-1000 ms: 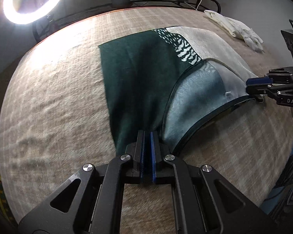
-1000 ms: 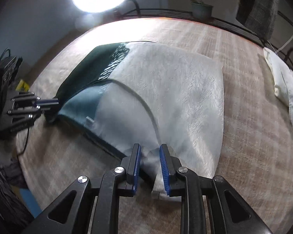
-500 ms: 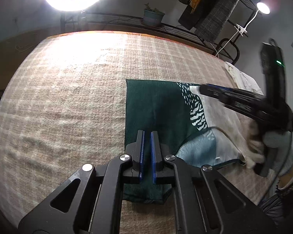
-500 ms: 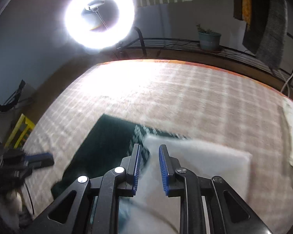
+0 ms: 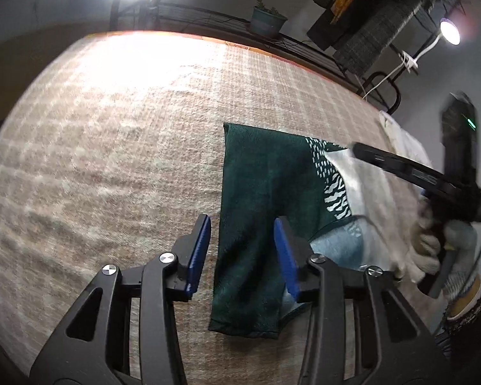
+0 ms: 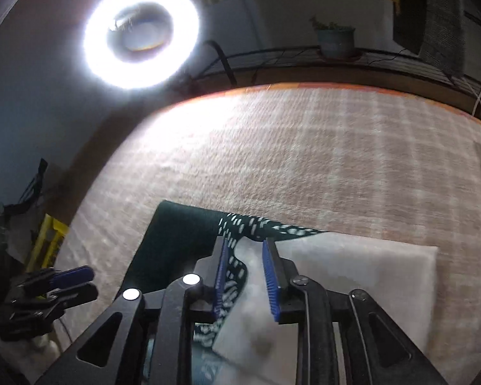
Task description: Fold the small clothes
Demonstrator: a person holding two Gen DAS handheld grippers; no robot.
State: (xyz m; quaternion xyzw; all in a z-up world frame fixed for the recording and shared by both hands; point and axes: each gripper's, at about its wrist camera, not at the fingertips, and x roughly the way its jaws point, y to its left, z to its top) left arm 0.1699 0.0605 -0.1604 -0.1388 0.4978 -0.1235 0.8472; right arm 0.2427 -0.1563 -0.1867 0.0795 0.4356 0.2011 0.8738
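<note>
Dark green garment (image 5: 259, 211) with a white zebra-print band and a pale grey-white side lies flat on the beige plaid blanket (image 5: 112, 160), partly folded: the pale half is laid over onto the green. My left gripper (image 5: 242, 243) hangs just above the garment's near green edge, jaws spread wide, gripping nothing. My right gripper (image 6: 243, 272) is over the fold line, jaws parted with the pale fabric bunched between them; can't tell if it's actually pinched. Ring light (image 6: 141, 30) glares beyond the garment's far edge. Potted plant (image 5: 267, 21) sits on the black rack behind it. White cloth (image 5: 407, 144) lies right of the garment.
</note>
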